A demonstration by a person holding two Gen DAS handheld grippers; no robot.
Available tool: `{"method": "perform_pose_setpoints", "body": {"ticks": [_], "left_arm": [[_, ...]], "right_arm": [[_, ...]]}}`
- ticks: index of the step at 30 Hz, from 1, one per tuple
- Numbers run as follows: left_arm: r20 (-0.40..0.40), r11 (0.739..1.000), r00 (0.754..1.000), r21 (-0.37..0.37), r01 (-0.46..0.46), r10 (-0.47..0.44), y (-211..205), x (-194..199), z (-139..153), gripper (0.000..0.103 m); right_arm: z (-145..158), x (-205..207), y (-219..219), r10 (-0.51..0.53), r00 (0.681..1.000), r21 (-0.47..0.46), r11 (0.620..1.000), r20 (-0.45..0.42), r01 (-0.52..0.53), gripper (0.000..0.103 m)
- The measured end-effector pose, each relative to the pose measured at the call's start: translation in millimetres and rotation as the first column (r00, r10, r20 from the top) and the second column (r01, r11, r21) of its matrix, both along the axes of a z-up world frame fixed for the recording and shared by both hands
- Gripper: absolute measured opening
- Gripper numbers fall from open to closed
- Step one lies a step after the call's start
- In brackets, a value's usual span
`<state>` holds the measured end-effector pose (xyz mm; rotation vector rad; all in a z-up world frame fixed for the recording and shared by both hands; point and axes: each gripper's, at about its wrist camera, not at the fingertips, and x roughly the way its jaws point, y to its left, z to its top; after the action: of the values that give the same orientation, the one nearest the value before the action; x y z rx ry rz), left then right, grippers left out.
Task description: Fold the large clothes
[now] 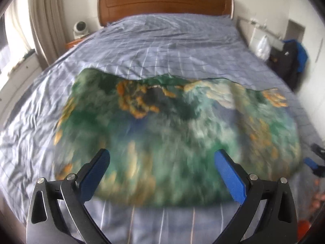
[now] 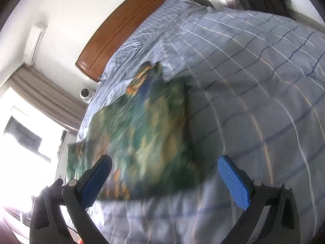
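Garment: your green, orange-flowered printed cloth (image 1: 162, 138) lies spread on the blue checked bedcover (image 1: 162, 46), near the foot of the bed (both views blurred).
Left gripper (image 1: 162, 174): jaws spread wide, holding nothing, above the cloth's near edge.
Right gripper (image 2: 164, 181): likewise agape and empty, tilted view.
Headboard (image 1: 164, 0): wooden, far end.

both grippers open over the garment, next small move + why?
Probably lower the left gripper onto the garment's near edge and close. Both it and the right gripper are open, holding nothing, and the garment lies spread on the bed, apparently not fully folded.
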<state>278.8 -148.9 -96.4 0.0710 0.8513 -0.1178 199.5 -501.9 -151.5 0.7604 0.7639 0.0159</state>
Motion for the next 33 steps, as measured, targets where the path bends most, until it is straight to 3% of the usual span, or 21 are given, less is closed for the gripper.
{"method": "perform_pose_setpoints", "body": {"ticks": [3, 5, 9, 11, 14, 16, 17, 18, 21, 26, 30, 33], "left_arm": [[-0.023, 0.991, 1.000, 0.134, 0.015, -0.012, -32, 28, -26, 0.103], [-0.086, 0.979, 0.996, 0.202, 0.012, 0.005, -44, 43, -54, 0.103], [-0.065, 0.987, 0.996, 0.156, -0.046, 0.057, -39, 45, -74, 0.103], [-0.046, 0.983, 0.998, 0.179, -0.043, 0.052, -41, 41, -77, 0.103], [-0.036, 0.982, 0.998, 0.187, -0.037, 0.044, -41, 36, -78, 0.103], [-0.047, 0.984, 0.998, 0.174, -0.033, 0.042, -38, 36, -77, 0.103], [-0.053, 0.985, 0.998, 0.170, -0.032, 0.042, -37, 36, -78, 0.103], [-0.058, 0.985, 0.997, 0.170, -0.033, 0.043, -38, 36, -78, 0.103], [-0.063, 0.980, 0.996, 0.195, -0.043, 0.056, -43, 39, -81, 0.103], [-0.045, 0.976, 0.998, 0.213, -0.039, 0.050, -47, 37, -84, 0.103], [-0.102, 0.990, 0.995, 0.143, 0.002, 0.012, -24, 30, -62, 0.102], [-0.084, 0.998, 0.996, 0.058, -0.023, 0.027, 32, 7, -27, 0.100]], "right_arm": [[-10, 18, -19, 0.014, 1.000, 0.043, 0.999, -0.019, -0.013, 0.103], [-22, 28, -26, 0.041, 0.999, 0.085, 0.996, -0.035, -0.038, 0.103], [-39, 47, -18, 0.150, 0.988, 0.182, 0.973, -0.041, -0.140, 0.103], [-46, 57, -9, 0.188, 0.980, 0.172, 0.970, -0.065, -0.175, 0.103], [-54, 71, -1, 0.227, 0.972, 0.236, 0.949, -0.053, -0.209, 0.102], [-55, 80, 6, 0.248, 0.967, 0.230, 0.946, -0.057, -0.229, 0.087], [-54, 82, 8, 0.259, 0.963, 0.210, 0.948, -0.071, -0.239, 0.062], [-52, 84, 11, 0.272, 0.959, 0.205, 0.946, -0.083, -0.250, 0.055], [-20, 79, 18, 0.282, 0.958, 0.155, 0.949, -0.040, -0.273, 0.044], [68, 70, 69, 0.367, 0.925, 0.018, 0.929, 0.092, -0.371, 0.039], [125, 73, 154, 0.494, 0.861, -0.160, 0.866, 0.122, -0.474, 0.039], [154, 79, 221, 0.555, 0.821, -0.274, 0.817, 0.133, -0.507, 0.039]]}}
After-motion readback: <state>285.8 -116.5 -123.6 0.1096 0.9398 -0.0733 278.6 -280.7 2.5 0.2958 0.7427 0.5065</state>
